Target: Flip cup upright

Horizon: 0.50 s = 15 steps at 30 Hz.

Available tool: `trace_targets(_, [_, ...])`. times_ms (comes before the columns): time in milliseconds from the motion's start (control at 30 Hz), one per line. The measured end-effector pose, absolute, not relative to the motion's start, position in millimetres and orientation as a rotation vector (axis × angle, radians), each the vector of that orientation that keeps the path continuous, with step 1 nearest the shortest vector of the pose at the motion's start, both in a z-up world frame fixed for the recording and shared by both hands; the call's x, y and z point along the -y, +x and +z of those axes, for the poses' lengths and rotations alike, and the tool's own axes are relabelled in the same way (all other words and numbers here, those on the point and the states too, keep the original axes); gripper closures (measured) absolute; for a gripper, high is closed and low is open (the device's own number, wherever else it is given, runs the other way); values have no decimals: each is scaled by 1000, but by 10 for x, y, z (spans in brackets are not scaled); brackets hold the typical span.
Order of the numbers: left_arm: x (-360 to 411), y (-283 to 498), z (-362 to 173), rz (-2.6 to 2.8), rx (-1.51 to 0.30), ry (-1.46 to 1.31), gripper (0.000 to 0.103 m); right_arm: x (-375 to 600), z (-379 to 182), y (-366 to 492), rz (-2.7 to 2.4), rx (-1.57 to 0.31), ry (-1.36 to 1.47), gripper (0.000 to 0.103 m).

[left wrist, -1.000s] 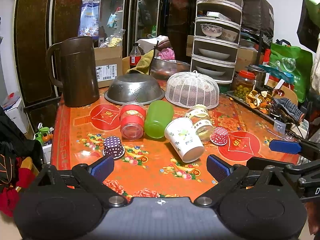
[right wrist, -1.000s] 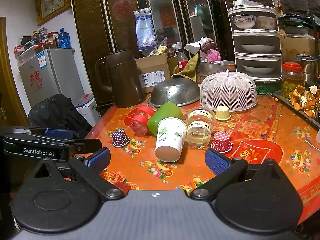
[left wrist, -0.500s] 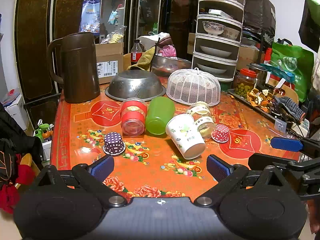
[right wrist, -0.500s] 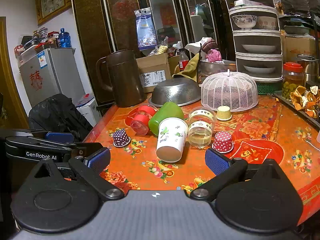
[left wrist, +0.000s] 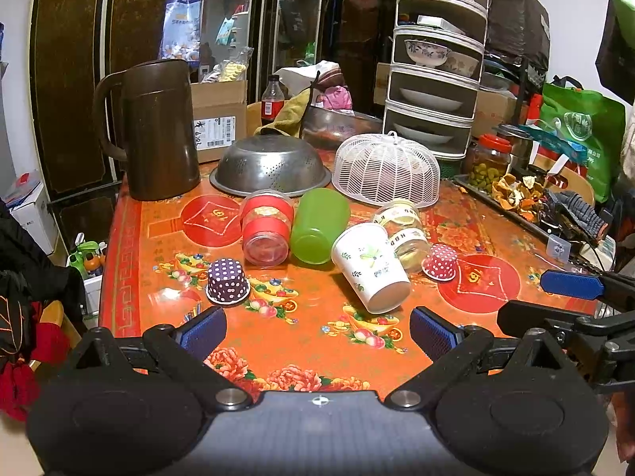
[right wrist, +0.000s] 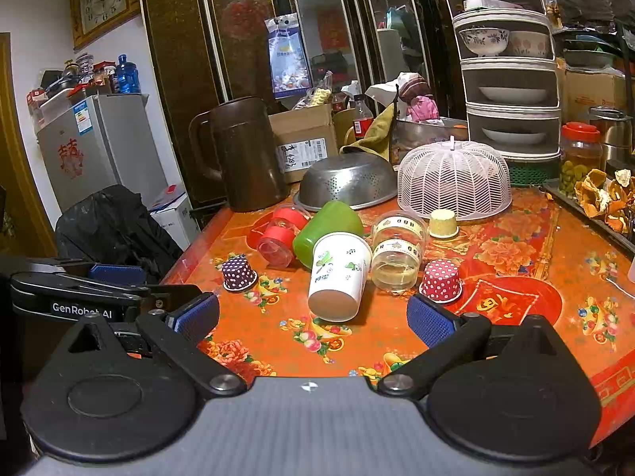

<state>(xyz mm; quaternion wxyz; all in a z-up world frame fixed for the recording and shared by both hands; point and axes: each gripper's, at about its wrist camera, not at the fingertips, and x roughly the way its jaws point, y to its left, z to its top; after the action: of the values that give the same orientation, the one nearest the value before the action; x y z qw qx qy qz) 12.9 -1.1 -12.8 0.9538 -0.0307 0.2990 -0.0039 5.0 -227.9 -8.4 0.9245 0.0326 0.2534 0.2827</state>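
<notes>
Both views sit slightly closer to the white paper cup (left wrist: 370, 267) than before.

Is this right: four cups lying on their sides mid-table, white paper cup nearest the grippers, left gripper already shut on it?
Not quite. The left gripper is open, with nothing between its fingers; the left wrist view shows it short of the white paper cup. The rest holds: four cups on their sides, white one nearest.

The orange flowered bench (right wrist: 516, 246) is covered in a glossy, smooth sheet that throws back the light. The white printed paper cup (right wrist: 337, 273) looks matt. The green plastic tumbler (left wrist: 319, 226) is smooth with a soft sheen. The upturned steel colander (left wrist: 270, 166) is seen as brushed, perforated metal. The dark brown plastic jug (left wrist: 158, 131) appears dully glossy.
</notes>
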Motion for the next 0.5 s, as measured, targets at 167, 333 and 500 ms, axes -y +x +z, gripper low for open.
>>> trace_targets(167, [10, 130, -131, -8, -607, -63, 3, 2296, -82, 52, 580, -522, 68, 1])
trace_targets(333, [21, 133, -135, -8, -608, -64, 3, 2297, -84, 53, 578, -523, 67, 1])
trace_targets(500, [28, 138, -138, -7, -609, -63, 3, 2313, -95, 59, 585, -530, 67, 1])
